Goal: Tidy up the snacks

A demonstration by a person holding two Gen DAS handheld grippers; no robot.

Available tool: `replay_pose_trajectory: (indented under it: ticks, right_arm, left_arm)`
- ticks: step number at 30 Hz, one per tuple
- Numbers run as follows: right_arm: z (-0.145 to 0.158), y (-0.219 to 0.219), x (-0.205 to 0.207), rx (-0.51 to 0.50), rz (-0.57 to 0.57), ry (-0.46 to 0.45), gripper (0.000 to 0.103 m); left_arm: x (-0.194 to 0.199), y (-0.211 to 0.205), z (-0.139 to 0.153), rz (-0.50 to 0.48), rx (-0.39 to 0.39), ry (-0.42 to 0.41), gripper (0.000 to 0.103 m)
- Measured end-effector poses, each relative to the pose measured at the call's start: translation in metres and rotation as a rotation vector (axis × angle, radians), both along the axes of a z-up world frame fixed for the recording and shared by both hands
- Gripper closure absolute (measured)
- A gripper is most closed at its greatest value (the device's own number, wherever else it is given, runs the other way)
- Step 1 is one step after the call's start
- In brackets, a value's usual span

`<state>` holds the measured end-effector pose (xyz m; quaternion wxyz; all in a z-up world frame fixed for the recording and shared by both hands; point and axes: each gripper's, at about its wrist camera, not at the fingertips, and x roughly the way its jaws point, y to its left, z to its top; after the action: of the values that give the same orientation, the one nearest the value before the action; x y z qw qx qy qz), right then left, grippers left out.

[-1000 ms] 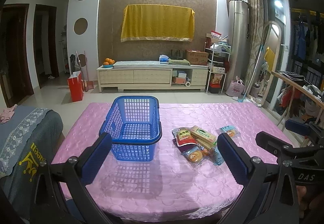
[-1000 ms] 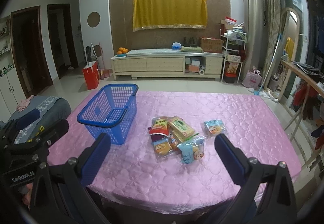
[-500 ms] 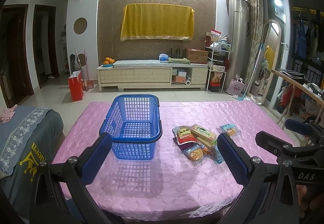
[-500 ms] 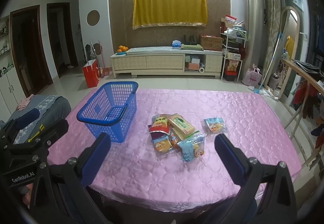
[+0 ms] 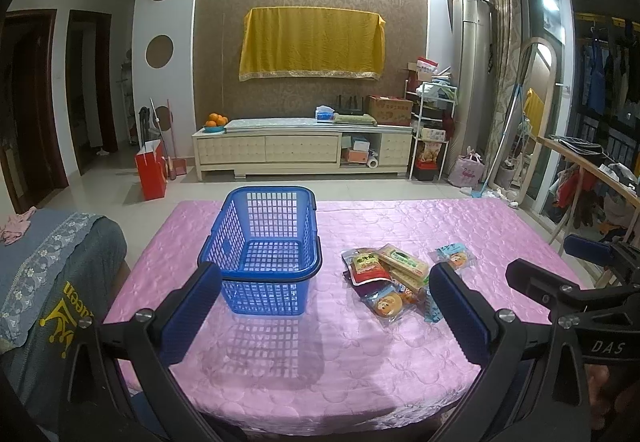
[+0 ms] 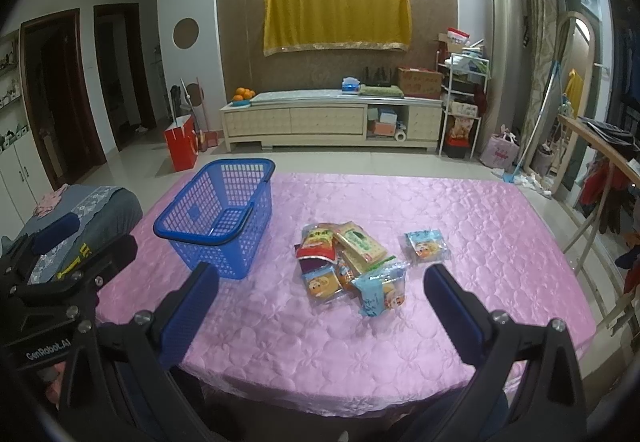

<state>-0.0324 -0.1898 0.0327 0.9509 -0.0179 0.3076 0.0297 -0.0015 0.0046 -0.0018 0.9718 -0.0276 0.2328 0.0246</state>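
With both the left gripper and right gripper spread wide and empty, bring your right one down on the nearest packet of the snack pile mid-table, pinch its crimped edge, then carry it to the blue basket near the table's left edge.

A yellow cloth hangs on the patterned wall above a cream cabinet, oranges at its left end, a red bag on the floor nearby.

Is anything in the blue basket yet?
No, the blue basket shows only its bare mesh floor, and the snack packets all lie on the pink tablecloth beside it.
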Motion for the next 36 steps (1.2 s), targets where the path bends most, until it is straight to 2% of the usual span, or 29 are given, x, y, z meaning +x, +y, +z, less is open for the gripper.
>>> replay_pose_trajectory:
  ticks: [25, 36]
  right_arm:
    - [-0.002, -0.001, -0.002, 0.0, 0.01, 0.016, 0.0]
    - [0.002, -0.01, 0.002, -0.003, 0.001, 0.013, 0.0]
  left_arm:
    - [0.0, -0.002, 0.002, -0.012, -0.002, 0.008, 0.0]
    - [0.019, -0.01, 0.007, -0.042, -0.01, 0.017, 0.0]
